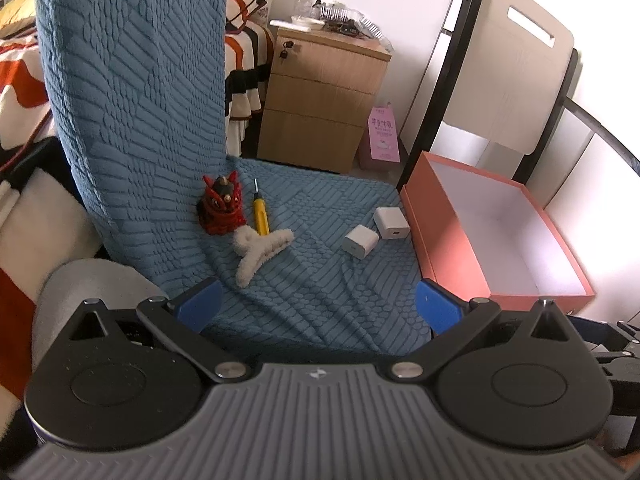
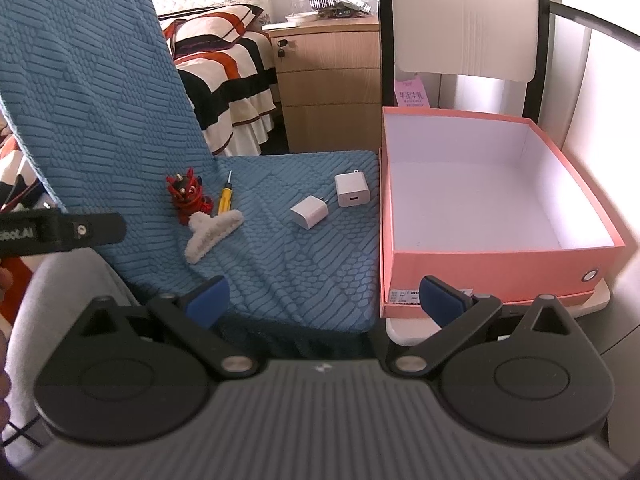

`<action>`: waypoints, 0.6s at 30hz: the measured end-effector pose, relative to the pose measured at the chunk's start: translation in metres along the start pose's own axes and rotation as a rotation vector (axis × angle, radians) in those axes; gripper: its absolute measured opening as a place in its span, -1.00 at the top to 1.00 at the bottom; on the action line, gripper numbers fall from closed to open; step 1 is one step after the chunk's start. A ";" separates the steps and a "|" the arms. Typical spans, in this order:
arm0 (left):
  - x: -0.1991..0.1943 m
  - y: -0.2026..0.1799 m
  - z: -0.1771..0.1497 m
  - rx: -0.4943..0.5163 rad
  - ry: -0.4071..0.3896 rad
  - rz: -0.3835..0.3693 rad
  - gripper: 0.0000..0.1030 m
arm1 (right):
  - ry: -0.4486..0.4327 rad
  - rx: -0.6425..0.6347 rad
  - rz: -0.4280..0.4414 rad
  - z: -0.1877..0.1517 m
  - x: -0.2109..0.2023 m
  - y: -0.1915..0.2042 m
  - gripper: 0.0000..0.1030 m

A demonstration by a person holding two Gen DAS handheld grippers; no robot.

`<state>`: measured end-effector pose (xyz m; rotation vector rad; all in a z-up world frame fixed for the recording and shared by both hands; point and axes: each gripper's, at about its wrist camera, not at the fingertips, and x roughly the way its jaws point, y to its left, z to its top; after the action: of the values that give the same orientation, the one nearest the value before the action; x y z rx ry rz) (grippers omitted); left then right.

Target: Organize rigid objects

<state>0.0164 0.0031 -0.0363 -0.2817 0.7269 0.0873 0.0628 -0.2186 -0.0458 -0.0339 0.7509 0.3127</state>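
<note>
Five loose items sit on the blue textured cover (image 2: 280, 240) draped over the seat, none boxed yet: a red-and-black horned figurine (image 2: 188, 196), a yellow-handled screwdriver (image 2: 225, 198), a fluffy white claw-shaped hair clip (image 2: 212, 232), and two white cube chargers, one lying on its side (image 2: 309, 211) and one upright w/ its port facing the cameras (image 2: 352, 190). An open salmon-pink cardboard box w/ white lining (image 2: 492, 264) stands just beside the seat's right edge, empty inside as far as visible.

Left gripper (image 1: 318, 306) has its blue pads spread wide, nothing btwn them; it hovers over the front of the seat. Right gripper (image 2: 325, 298) is likewise wide apart & empty, hanging at the seat's front edge next to the box corner. Part of the left tool shows at the left edge of the right wrist view.

Key relation: the chargers lie ahead of both tongs, nearest the box side, so the right gripper looks better placed for them; the side-lying charger is the closer one, its prongs pointing away & to the right. Figurine, screwdriver & clip cluster ahead-left near the backrest, more in the left gripper's reach. Screwdriver's long axis runs roughly front-to-back, tip away, its handle end touching the clip, so a grab across the handle probably suits best.

Judging by the empty box, the sorting is at its start.
</note>
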 end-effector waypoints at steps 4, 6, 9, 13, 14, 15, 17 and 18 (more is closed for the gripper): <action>0.002 0.001 -0.001 -0.002 0.004 0.000 -1.00 | 0.006 0.017 0.001 -0.002 0.001 -0.002 -1.00; 0.003 0.002 -0.001 -0.001 0.004 0.002 -1.00 | 0.005 0.021 0.003 -0.002 0.002 -0.002 -1.00; 0.003 0.002 -0.001 -0.002 0.004 0.003 -1.00 | 0.005 0.023 0.007 -0.002 0.002 -0.003 -1.00; 0.010 0.004 -0.005 -0.014 0.003 -0.008 -1.00 | 0.004 0.033 0.018 -0.005 0.006 -0.003 -1.00; 0.013 0.005 -0.006 -0.018 0.005 -0.013 -1.00 | 0.008 0.038 0.019 -0.005 0.008 -0.004 -1.00; 0.015 0.007 -0.007 -0.025 0.006 -0.012 -1.00 | 0.009 0.043 0.018 -0.006 0.010 -0.004 -1.00; 0.020 0.009 -0.007 -0.034 -0.003 -0.015 -1.00 | 0.001 0.047 0.013 -0.008 0.015 -0.003 -1.00; 0.022 0.010 -0.007 -0.032 -0.004 -0.012 -1.00 | -0.004 0.043 0.017 -0.008 0.018 -0.001 -1.00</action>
<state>0.0269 0.0106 -0.0582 -0.3166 0.7201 0.0881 0.0699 -0.2162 -0.0638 0.0139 0.7542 0.3127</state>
